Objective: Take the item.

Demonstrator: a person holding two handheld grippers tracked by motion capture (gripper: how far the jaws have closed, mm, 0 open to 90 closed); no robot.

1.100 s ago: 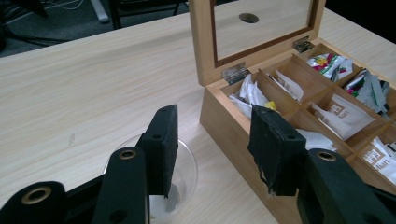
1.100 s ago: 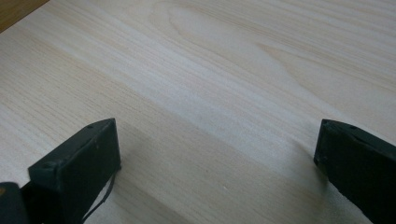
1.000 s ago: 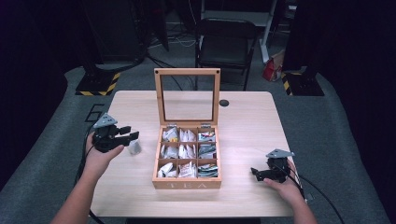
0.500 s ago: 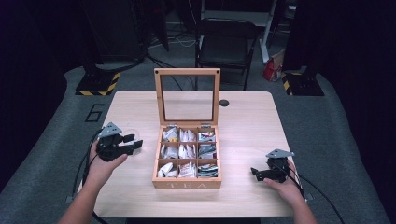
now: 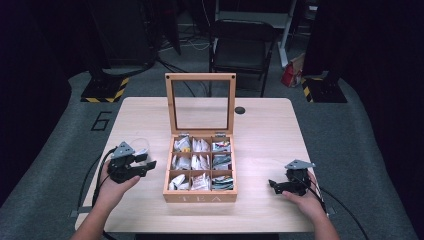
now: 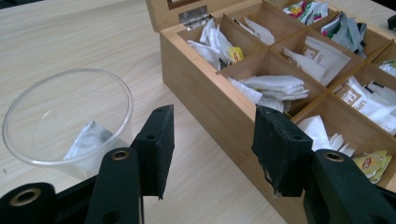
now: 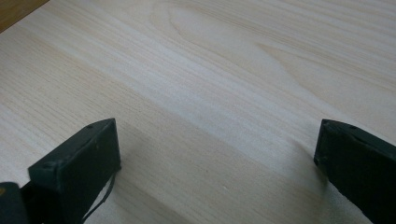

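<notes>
A wooden tea box [image 5: 200,198] stands at the table's middle, its glass lid [image 5: 170,105] upright. Its compartments hold several tea bags [image 6: 275,86]. Left of the box stands a clear plastic cup [image 5: 140,146] with one white tea bag [image 6: 86,140] inside. My left gripper [image 5: 149,164] sits just in front of the cup, open and empty. In the left gripper view the cup [image 6: 70,116] is at the left, the box wall [image 6: 210,79] is ahead, and the left gripper [image 6: 212,140] points between them. My right gripper [image 5: 272,184] rests low at the front right, open over bare wood [image 7: 215,149].
A small dark round hole [image 5: 240,110] lies in the table top behind the box's right side. A folding chair [image 5: 242,50] stands beyond the far edge. The light wood table [image 5: 265,140] has bare surface right of the box.
My left gripper has drawn back toward the person and dropped lower, ending just in front of the cup. The right gripper has not moved.
</notes>
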